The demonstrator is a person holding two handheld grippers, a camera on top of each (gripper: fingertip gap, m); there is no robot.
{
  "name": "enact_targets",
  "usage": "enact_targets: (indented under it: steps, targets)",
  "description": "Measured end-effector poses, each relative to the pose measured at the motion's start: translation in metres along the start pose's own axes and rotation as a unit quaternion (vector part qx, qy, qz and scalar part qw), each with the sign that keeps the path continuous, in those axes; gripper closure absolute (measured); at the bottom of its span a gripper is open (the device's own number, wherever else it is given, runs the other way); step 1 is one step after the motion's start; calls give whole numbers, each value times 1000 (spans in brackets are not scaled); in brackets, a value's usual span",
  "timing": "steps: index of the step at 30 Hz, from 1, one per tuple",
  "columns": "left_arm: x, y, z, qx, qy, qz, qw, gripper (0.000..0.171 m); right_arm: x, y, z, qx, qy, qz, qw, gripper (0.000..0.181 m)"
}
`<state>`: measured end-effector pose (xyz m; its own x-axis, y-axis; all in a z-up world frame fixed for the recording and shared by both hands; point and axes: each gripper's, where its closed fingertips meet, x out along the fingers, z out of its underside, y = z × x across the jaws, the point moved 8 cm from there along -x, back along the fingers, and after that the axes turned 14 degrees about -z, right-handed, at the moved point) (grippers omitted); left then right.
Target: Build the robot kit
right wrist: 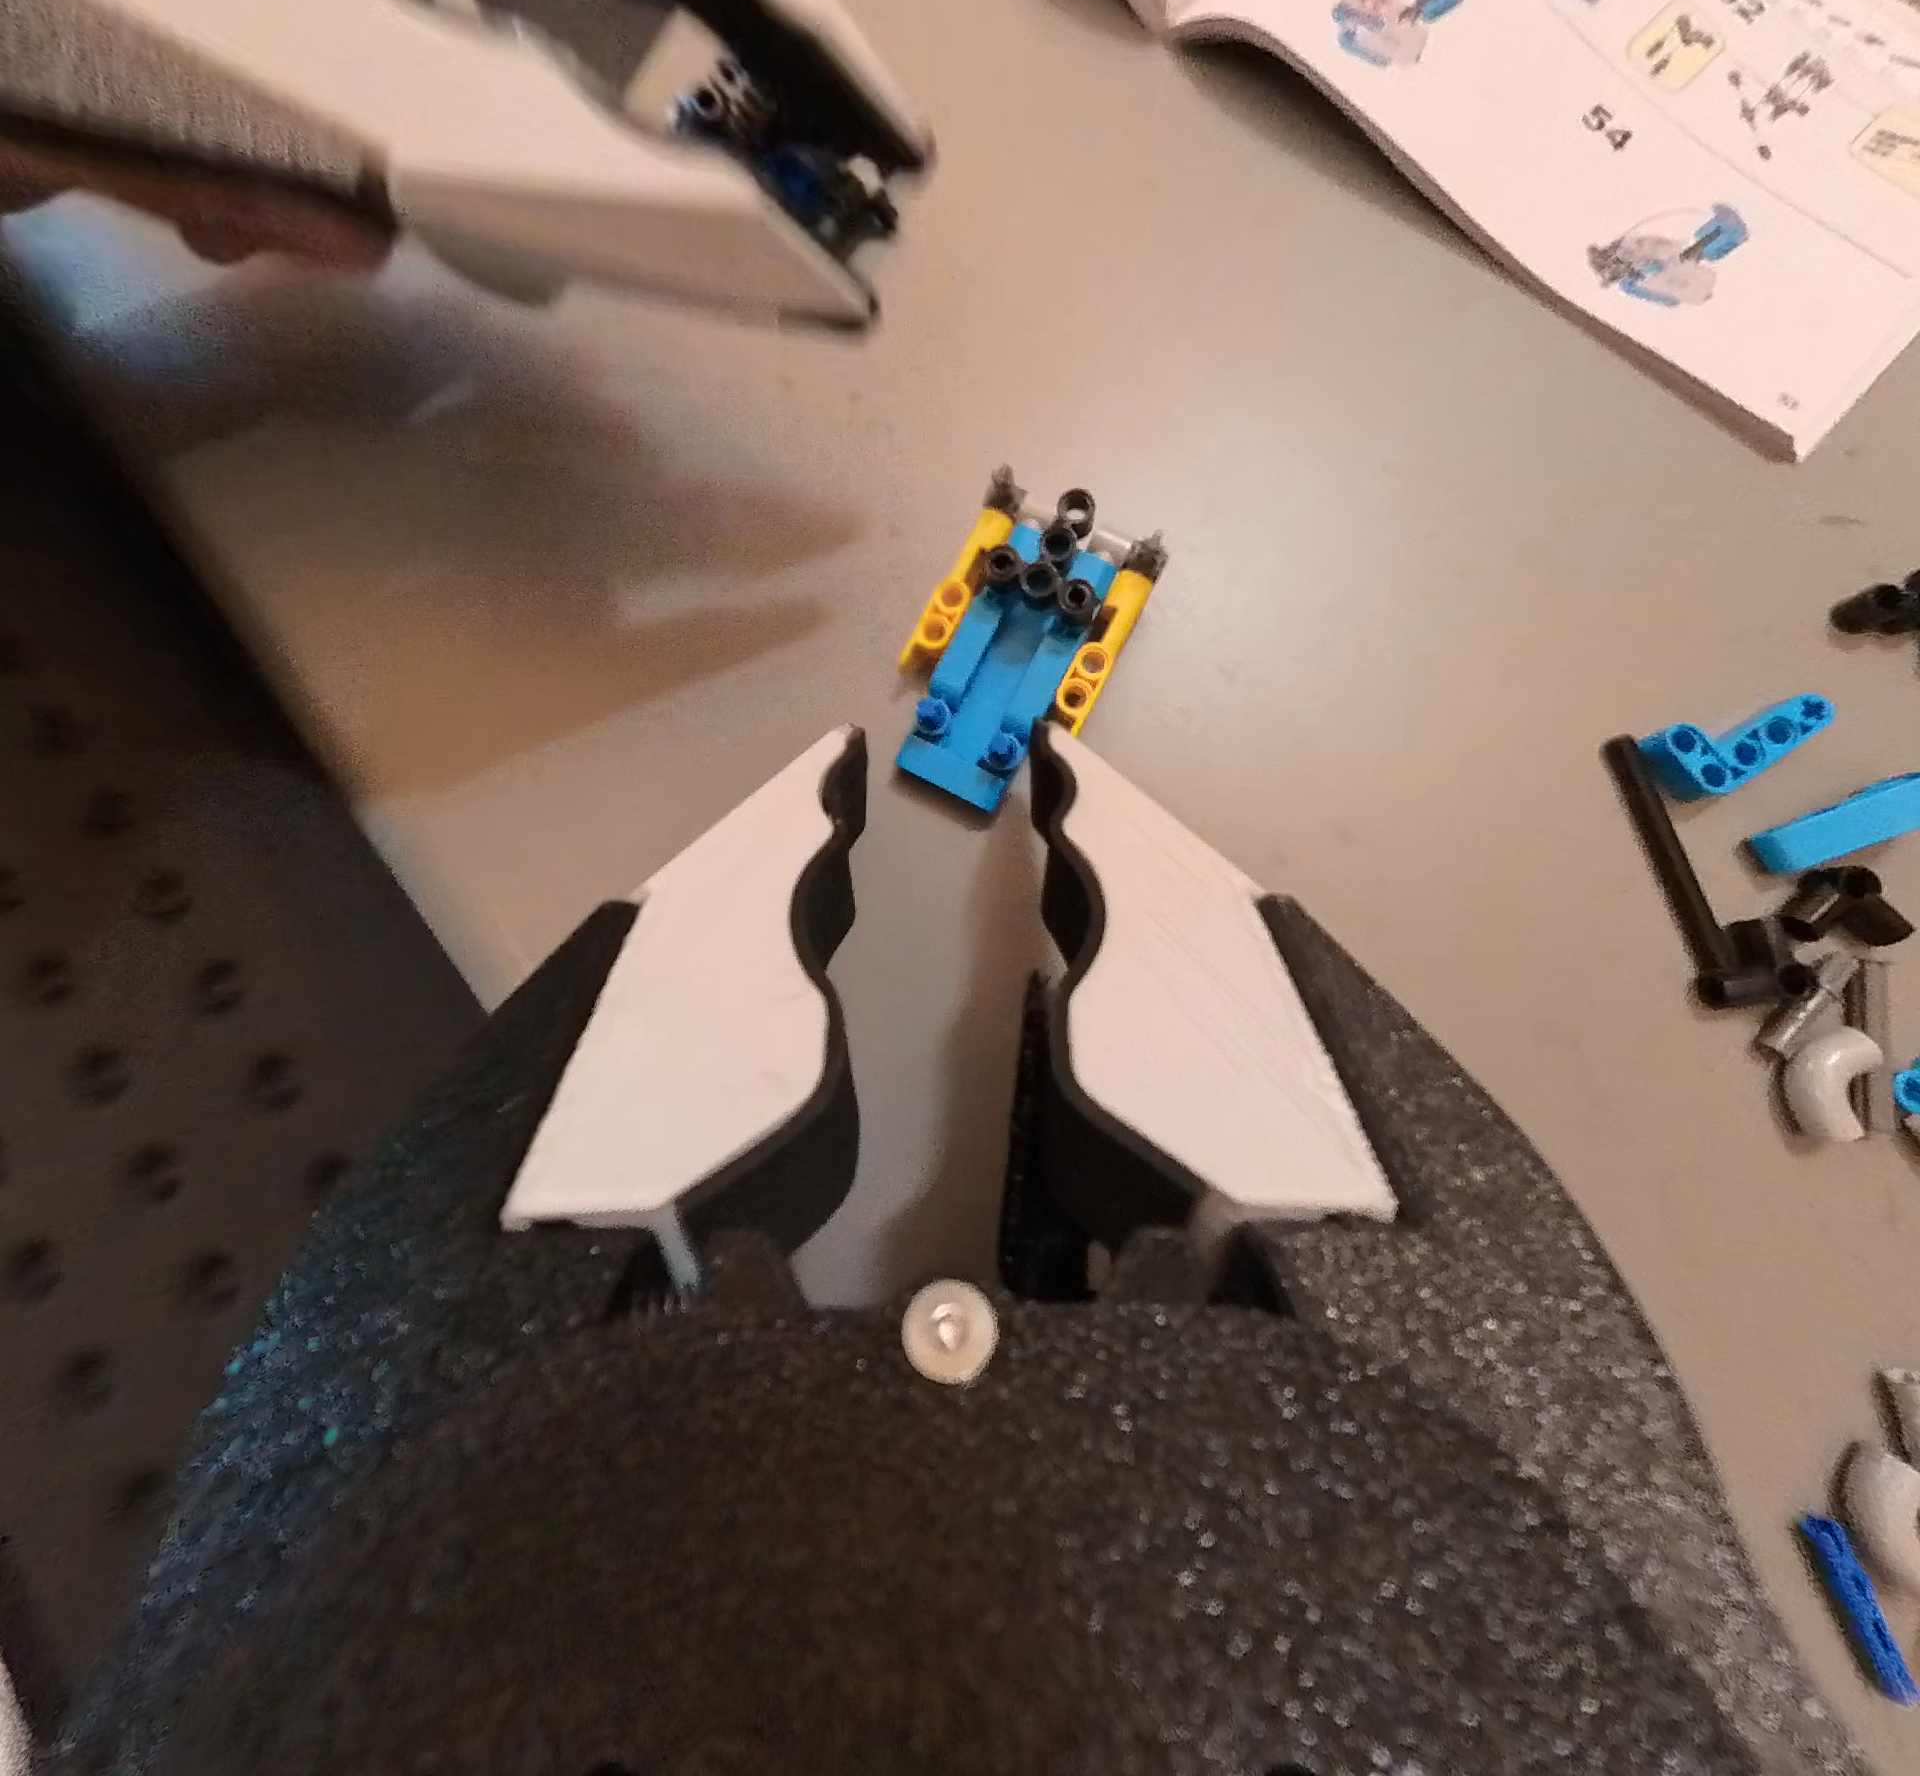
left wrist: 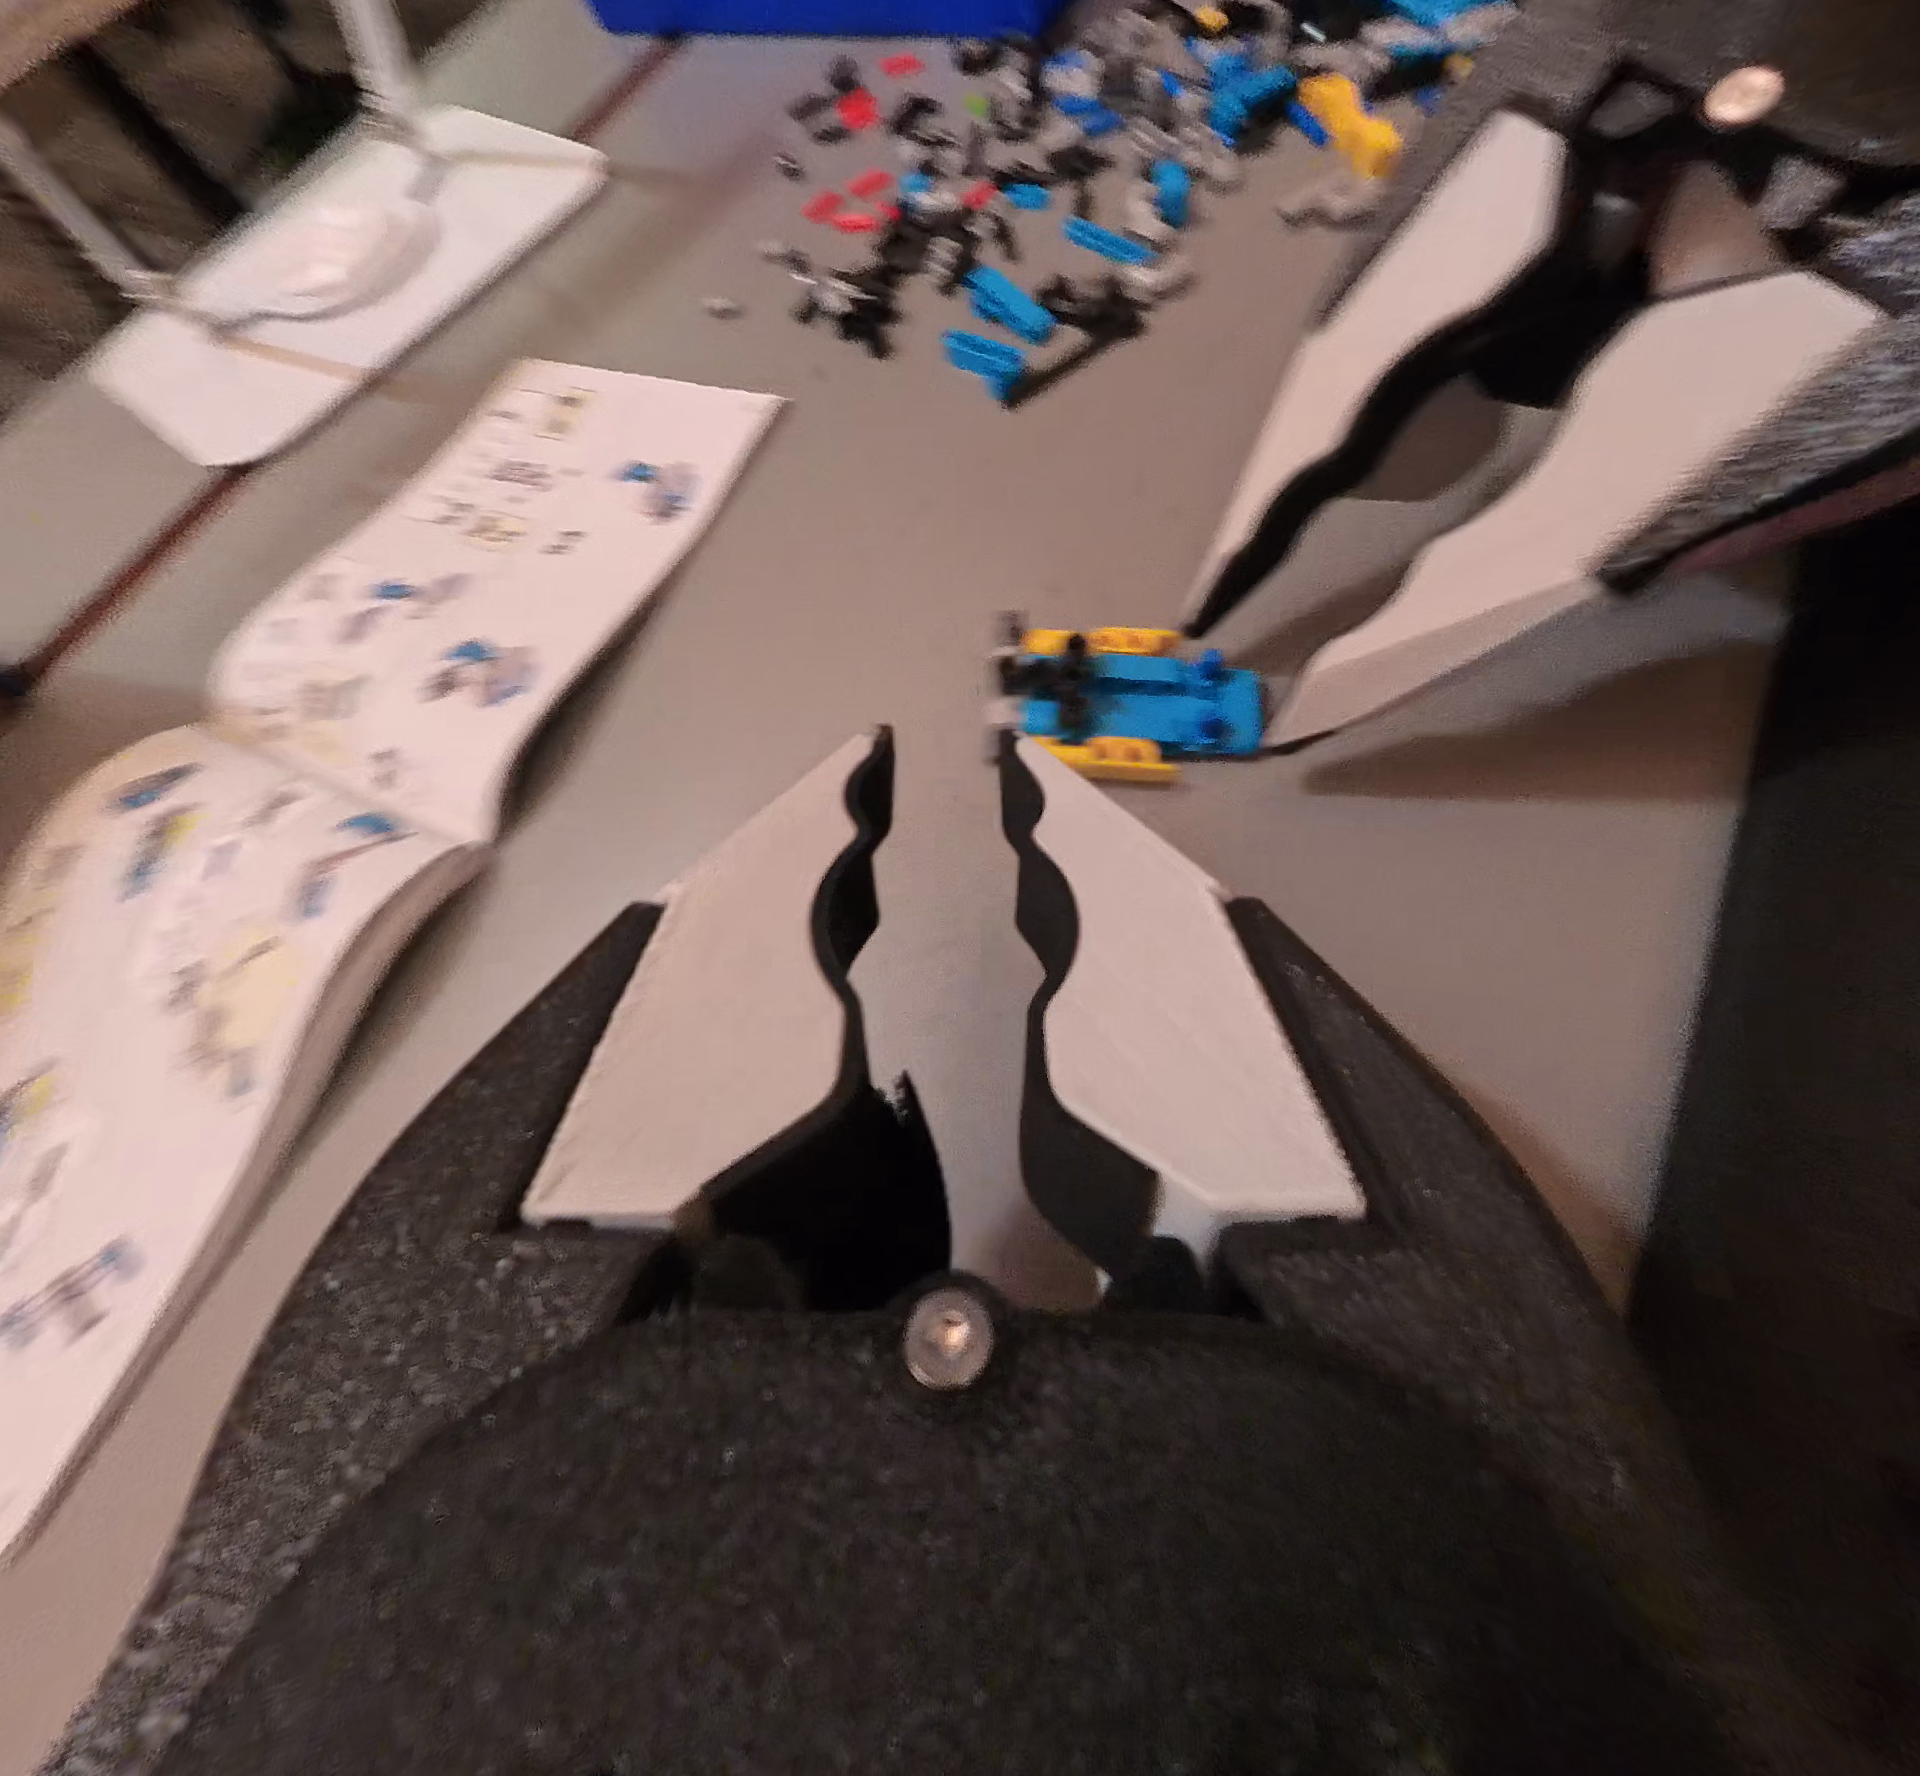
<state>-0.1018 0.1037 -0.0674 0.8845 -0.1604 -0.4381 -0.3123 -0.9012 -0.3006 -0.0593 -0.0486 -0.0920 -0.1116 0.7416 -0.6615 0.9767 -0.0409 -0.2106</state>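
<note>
Lengthwise before the parted right tongs (right wrist: 948,755), blue-and-yellow brick assembly (right wrist: 1023,646).

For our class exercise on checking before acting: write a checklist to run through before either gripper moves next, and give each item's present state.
1. Right gripper open: ok, jaws apart.
2. Small blue and yellow model lined up with it: ok, its near end lies at the gap between the fingertips.
3. Model flat on the table: ok.
4. Left gripper open: ok, the table shows through its gap.
5. Left gripper empty: cannot tell, the right wrist view shows blurred dark bits near its tips.
6. Booklet and loose pieces apart from the model: ok.
</note>
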Motion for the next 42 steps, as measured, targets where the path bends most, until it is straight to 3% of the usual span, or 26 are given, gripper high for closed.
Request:
enact_targets:
  steps: [4, 9, 14, 21, 29, 34, 42]
  targets:
    - [-27, -52, 24, -68, -13, -90, 994, 137, 6, 2, 5, 14, -18, -23, 999, 147]
    - [-28, -57, 50, -155, -73, -6, 985, 108, 9, -4, 3, 11, -14, -53, 998, 147]
    - [-18, -58, 47, -86, -86, -17, 992, 110, 7, -2, 3, 27, 1, -72, 997, 147]
    - [-15, -63, 63, -66, -124, -2, 990, 113, 15, -12, 4, 7, -18, -114, 993, 145]
    - [0, -58, 65, -42, -140, 15, 989, 119, 0, -10, -4, 19, 76, -165, 983, 149]
    - [-4, -54, 58, -31, -113, -7, 993, 131, -11, -4, -9, 38, 135, -177, 974, 151]
    - [-33, -38, 17, -126, 41, 43, 990, 132, -22, -21, -18, -65, 177, -130, 973, 147]
